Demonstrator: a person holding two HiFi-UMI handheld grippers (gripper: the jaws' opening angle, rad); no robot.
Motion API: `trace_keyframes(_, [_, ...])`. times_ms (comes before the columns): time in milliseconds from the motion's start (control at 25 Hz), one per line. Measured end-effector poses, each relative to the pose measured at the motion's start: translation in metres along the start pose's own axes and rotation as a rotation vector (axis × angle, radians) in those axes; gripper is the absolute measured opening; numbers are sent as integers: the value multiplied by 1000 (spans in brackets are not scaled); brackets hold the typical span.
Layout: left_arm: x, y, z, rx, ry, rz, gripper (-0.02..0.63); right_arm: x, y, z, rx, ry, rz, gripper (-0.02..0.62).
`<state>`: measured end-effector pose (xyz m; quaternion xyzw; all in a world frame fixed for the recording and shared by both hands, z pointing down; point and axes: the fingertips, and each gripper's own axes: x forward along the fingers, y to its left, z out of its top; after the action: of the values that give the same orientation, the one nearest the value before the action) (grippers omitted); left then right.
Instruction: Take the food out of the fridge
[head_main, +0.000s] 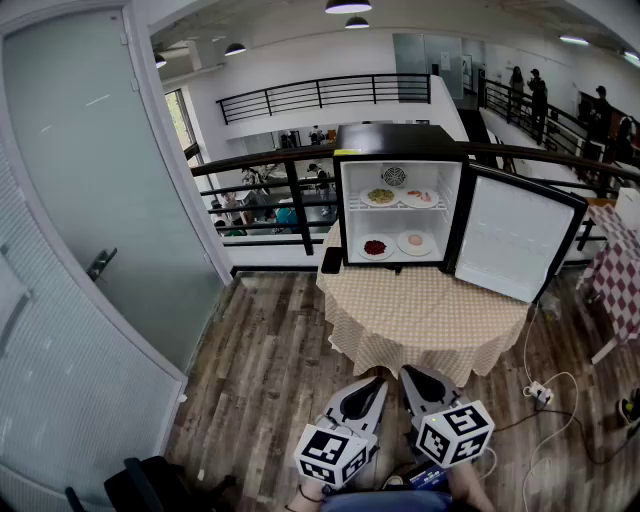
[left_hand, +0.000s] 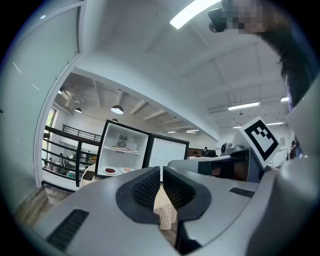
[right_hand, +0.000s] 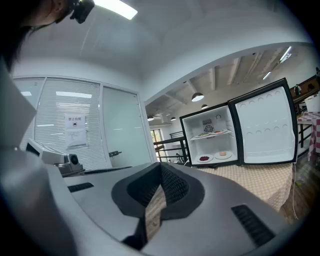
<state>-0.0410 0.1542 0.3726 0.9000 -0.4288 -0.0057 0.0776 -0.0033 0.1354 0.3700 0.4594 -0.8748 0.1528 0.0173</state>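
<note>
Grippers: left gripper and right gripper were closed, empty
Mini fridge: stood open at 12 o'clock
Risk: closed jaws might shove plates off shelves

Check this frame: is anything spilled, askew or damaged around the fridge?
Nothing stands out. The fridge sits squarely on the table, door open; its four plates lie flat inside, nothing spilled.
</note>
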Motion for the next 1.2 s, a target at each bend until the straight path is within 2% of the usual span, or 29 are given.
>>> trace_keyframes(640, [46,-25,-9,-6,20,3,18,-18,-48,1,-18,7,-10,17])
trace_keyframes(1200, [65,-34,-26,-13,54,61,18,-23,-71,-13,-15,49,36,17])
